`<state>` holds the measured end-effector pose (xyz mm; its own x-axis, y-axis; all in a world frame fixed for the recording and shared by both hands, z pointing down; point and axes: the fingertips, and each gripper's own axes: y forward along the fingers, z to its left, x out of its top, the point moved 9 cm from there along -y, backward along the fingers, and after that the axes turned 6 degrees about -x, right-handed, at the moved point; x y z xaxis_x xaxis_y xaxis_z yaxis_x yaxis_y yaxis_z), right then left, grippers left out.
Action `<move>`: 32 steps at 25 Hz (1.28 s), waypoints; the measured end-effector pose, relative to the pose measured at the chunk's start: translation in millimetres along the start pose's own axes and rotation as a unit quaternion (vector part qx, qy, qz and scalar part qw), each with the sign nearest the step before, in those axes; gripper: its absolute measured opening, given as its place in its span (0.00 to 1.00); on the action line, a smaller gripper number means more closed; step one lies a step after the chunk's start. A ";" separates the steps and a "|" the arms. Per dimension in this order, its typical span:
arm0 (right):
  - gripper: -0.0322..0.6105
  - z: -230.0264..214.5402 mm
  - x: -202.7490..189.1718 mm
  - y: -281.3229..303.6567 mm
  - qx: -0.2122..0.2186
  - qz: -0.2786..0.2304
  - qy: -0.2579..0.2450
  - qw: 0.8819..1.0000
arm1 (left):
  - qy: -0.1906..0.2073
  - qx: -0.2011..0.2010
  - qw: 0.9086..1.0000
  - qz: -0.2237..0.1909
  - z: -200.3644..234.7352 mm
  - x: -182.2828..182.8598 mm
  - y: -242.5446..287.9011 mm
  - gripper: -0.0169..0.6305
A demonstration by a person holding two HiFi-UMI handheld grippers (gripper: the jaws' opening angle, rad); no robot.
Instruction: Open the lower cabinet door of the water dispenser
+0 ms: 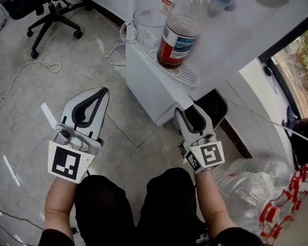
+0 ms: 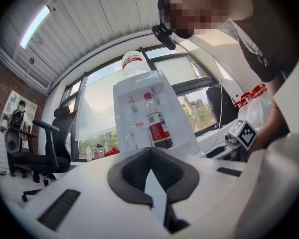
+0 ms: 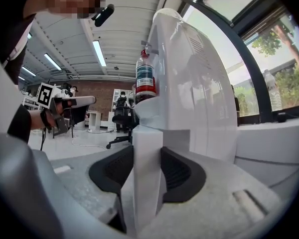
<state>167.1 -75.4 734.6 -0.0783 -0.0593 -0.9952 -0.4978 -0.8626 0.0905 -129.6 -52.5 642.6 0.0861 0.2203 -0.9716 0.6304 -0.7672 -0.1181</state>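
The white water dispenser (image 1: 146,88) stands on the floor ahead of me, seen from above, with a red-labelled bottle (image 1: 177,35) and a clear jug (image 1: 146,24) on its drip tray. My right gripper (image 1: 191,111) is at the lower cabinet's near corner. In the right gripper view the door's white upright edge (image 3: 147,173) fills the gap between the black pads (image 3: 182,176), which touch it on both sides. My left gripper (image 1: 101,92) hovers left of the cabinet, away from it, its fingertips together around nothing. The left gripper view shows the dispenser (image 2: 139,108) beyond its jaws.
A black bin (image 1: 215,106) sits right of the dispenser against a dark baseboard. A clear plastic bag (image 1: 251,181) and a red-and-white object (image 1: 280,209) lie at the lower right. An office chair (image 1: 49,6) and loose cables (image 1: 25,73) are on the tiled floor at left.
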 end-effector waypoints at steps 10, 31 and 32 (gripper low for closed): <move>0.32 10.0 3.1 -3.4 0.048 0.013 -0.003 0.999 | 0.000 0.008 1.000 0.001 -0.3 1.3 -10.7 0.04; 0.24 55.0 27.5 6.8 0.237 0.013 -0.039 0.971 | -0.011 0.032 0.999 0.002 7.7 2.2 -25.7 0.04; 0.23 57.9 28.6 8.3 0.245 0.011 -0.046 0.968 | -0.013 0.033 0.999 0.002 7.8 1.3 -26.9 0.04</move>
<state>110.7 -55.2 709.2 -0.1594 -0.0111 -0.9871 -0.8434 -0.5181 0.1421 -152.4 -36.3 643.0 0.0675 0.2026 -0.9769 0.5776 -0.8063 -0.1273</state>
